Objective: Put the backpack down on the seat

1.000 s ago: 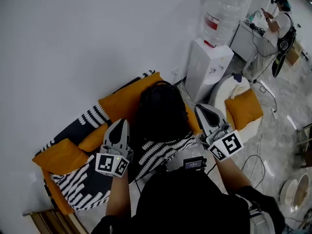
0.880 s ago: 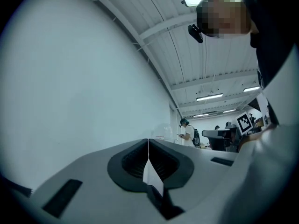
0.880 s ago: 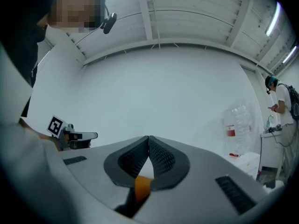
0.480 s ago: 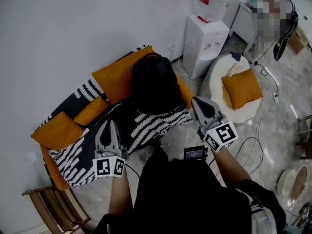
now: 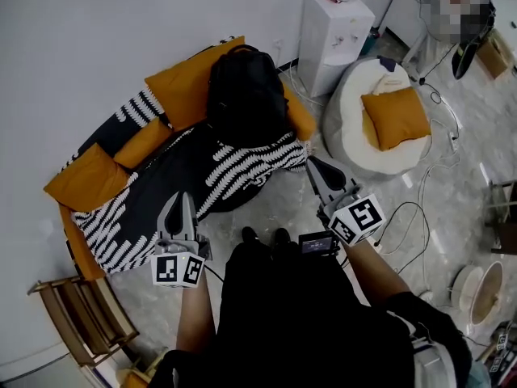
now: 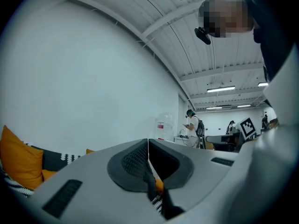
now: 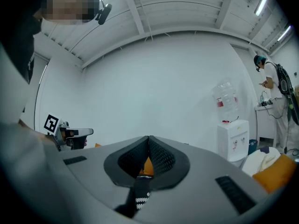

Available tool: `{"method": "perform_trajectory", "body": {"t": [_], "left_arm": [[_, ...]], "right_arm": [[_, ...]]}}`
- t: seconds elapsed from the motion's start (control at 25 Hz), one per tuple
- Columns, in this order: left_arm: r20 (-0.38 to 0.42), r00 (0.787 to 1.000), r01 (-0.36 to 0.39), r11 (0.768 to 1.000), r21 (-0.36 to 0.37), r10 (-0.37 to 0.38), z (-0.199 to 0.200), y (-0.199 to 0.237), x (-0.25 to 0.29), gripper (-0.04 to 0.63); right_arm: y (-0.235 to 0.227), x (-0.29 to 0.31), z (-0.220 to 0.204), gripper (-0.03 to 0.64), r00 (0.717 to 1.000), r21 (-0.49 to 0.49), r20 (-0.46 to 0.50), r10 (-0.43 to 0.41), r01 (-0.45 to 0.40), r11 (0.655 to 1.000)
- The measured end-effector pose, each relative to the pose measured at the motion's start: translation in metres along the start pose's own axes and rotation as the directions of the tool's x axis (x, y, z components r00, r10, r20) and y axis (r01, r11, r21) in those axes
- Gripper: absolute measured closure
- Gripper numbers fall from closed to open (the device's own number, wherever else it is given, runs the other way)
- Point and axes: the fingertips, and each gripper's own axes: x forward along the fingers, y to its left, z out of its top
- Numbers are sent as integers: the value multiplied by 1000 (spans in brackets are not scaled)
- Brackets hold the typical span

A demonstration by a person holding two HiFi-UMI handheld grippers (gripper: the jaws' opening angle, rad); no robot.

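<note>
The black backpack point(image 5: 246, 91) leans upright on the seat point(image 5: 190, 168), its top toward the wall. The left gripper point(image 5: 179, 196) and right gripper point(image 5: 312, 165) are both pressed together, empty.

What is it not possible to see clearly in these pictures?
- Backpack straps and zips: head view, too dark and small.
- Dispenser bottle: head view, cut off by the top edge.
- Sofa seat: both gripper views, mostly behind the shut jaws.

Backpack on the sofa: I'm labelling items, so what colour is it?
The backpack is black, clearest in the head view.
</note>
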Motion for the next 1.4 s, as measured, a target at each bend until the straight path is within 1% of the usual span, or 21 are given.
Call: {"method": "perform_trajectory", "body": {"t": [0.16, 0.36, 0.44, 0.56, 0.72, 0.92, 1.08, 1.16, 1.28, 1.4], "left_arm": [[17, 999, 30, 1000, -4, -30, 2, -4, -22, 577], [40, 996, 80, 997, -7, -80, 7, -5, -50, 577], [38, 994, 104, 994, -13, -103, 5, -6, -68, 577], [28, 992, 122, 993, 5, -122, 0, -7, -104, 577], [-9, 996, 86, 996, -15, -87, -18, 1, -149, 577], [-57, 998, 6, 1000, -24, -8, -45, 23, -196, 577], [-82, 996, -44, 999, -21, 42, -61, 31, -219, 577], [-92, 995, -47, 999, -16, 46, -64, 29, -224, 577], [-102, 994, -29, 999, -15, 27, -65, 20, -230, 577], [-117, 993, 1, 998, -66, -9, -70, 10, -234, 577]], "right_arm": [[23, -13, -13, 586, 1000, 1, -16, 15, -15, 1000], [56, -27, -14, 586, 1000, -33, -15, -8, 8, 999], [76, -32, -14, 586, 1000, -49, -6, -14, 14, 999], [109, -48, -18, 586, 999, -56, 3, -44, 44, 997], [137, -71, -35, 586, 995, -59, -21, -93, 92, 994], [172, -90, -56, 586, 993, -54, -40, -109, 107, 993], [188, -105, -63, 586, 992, -58, -42, -122, 120, 991], [190, -108, -63, 586, 992, -63, -45, -120, 117, 991], [189, -110, -63, 586, 993, -66, -47, -110, 106, 992], [192, -112, -63, 586, 996, -74, -47, -76, 73, 995]]}}
